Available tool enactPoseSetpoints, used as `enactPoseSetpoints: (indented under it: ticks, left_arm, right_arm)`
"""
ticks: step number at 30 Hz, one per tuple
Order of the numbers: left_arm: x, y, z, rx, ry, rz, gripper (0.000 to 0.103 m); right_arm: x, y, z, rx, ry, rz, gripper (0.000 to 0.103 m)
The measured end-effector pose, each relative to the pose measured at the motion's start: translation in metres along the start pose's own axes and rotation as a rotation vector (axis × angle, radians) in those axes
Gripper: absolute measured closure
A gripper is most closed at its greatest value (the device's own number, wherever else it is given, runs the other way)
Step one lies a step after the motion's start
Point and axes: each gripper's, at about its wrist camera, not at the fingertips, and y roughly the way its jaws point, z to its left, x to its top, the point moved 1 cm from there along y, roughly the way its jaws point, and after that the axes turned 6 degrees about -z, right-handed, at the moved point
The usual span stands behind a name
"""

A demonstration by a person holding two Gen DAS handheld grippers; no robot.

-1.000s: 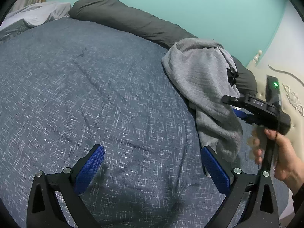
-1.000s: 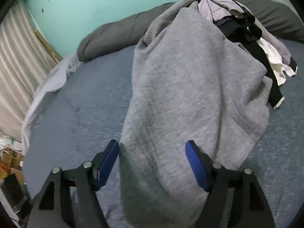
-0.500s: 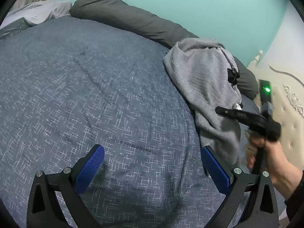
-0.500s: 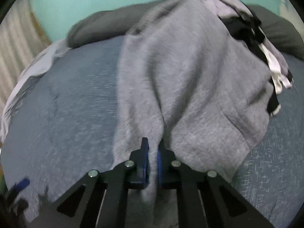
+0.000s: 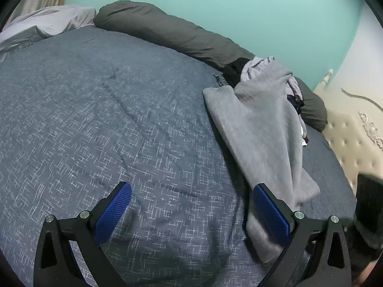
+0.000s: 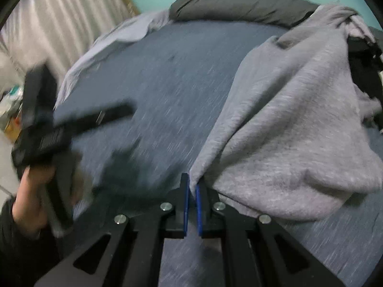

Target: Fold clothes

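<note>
So the right gripper [image 6: 192, 186] has its blue pads pinched almost fully together on an edge of the light grey fleecy sweatshirt [image 6: 294, 129], and the cloth runs up taut from the pads. That garment is draped off a small heap of other clothes [image 5: 282, 81] near the long dark grey bolster pillow [image 5: 172, 31], and trails down across the blue speckled bedspread [image 5: 115, 124] toward the camera.

The left gripper [image 5: 194, 212] sits just above the bedspread with its pads spread wide and nothing between them; the sweatshirt's lower end lies right beside its right-hand pad.

My take on doing this bit well: drag the sweatshirt clear of the heap slowly, low and flat, so the black and white bits tangled up top don't come along for the ride. A one-corner hold will probably let the fabric bunch and twist, so I'd get the left gripper onto a second edge early, that near hem is the obvious pick. Then spread it out on the open middle of the bed before any fold. The right wrist view is blurry, so how deep the bite is, I can't tell.
</note>
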Motion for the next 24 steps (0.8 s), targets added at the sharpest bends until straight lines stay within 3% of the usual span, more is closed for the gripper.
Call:
enactPoseSetpoints:
  ticks: [5, 7, 9, 10, 13, 17, 23, 24]
  left_arm:
    - [-0.001, 0.003, 0.0, -0.005, 0.004, 0.005, 0.0]
    - [-0.001, 0.004, 0.0, -0.007, 0.004, 0.007, 0.0]
    - [-0.001, 0.006, -0.001, -0.009, 0.001, 0.009, 0.0]
    - [-0.001, 0.006, -0.001, -0.011, 0.002, 0.01, 0.0]
    - [-0.002, 0.007, -0.004, -0.016, 0.008, 0.015, 0.0]
    - [-0.004, 0.012, -0.003, -0.013, 0.01, 0.026, 0.0]
    - [-0.005, 0.018, 0.001, -0.01, 0.009, 0.043, 0.0]
    - [-0.005, 0.018, 0.001, -0.011, 0.009, 0.043, 0.0]
  right_arm:
    - [0.02, -0.04, -0.041, -0.03, 0.112, -0.106, 0.095]
    - [0.046, -0.055, -0.069, -0.109, 0.152, -0.177, 0.083]
    - [0.065, -0.062, -0.096, -0.189, 0.196, -0.213, 0.059]
    - [0.074, -0.066, -0.11, -0.228, 0.217, -0.229, 0.053]
    - [0.093, -0.052, -0.155, -0.307, 0.275, -0.21, 0.045]
    - [0.104, -0.035, -0.199, -0.305, 0.391, -0.205, 0.03]
    - [0.116, -0.004, -0.214, -0.296, 0.429, -0.165, 0.027]
    - [0.117, 0.002, -0.212, -0.297, 0.42, -0.155, 0.03]
